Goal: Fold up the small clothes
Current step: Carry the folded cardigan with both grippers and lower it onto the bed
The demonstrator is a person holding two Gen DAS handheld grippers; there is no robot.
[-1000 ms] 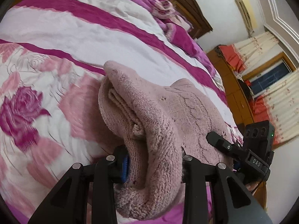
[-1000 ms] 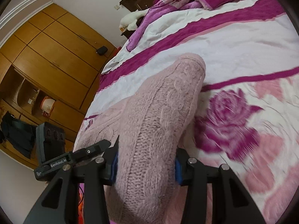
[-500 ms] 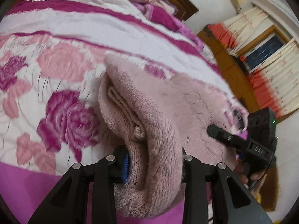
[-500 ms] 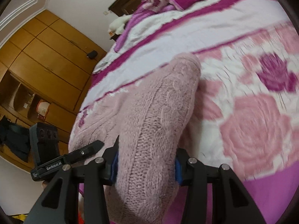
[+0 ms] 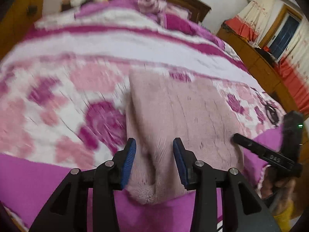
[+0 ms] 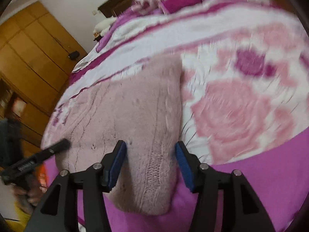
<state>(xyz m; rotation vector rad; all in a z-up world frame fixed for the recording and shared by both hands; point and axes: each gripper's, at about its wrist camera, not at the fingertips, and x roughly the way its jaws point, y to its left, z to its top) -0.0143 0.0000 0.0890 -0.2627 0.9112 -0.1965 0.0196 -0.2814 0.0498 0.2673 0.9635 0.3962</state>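
Observation:
A dusty pink knitted garment [image 5: 179,116] lies folded flat on the flowered bedspread [image 5: 58,89], near the bed's front edge. My left gripper [image 5: 154,160] is open, its blue pads standing apart on either side of the garment's near left edge. In the right wrist view the same garment [image 6: 135,112] lies flat, and my right gripper [image 6: 150,164] is open astride its near right edge. Each gripper shows at the side of the other's view. Both views are motion-blurred.
The bed has a magenta border [image 5: 38,183] at its front edge and pillows [image 5: 146,2] at the headboard. A wooden wardrobe [image 6: 29,58] stands left. Orange curtains and a window [image 5: 283,32] are on the right.
Both grippers drew back toward the bed's front edge with the garment, laid it flat and opened, letting go of its folded edge.

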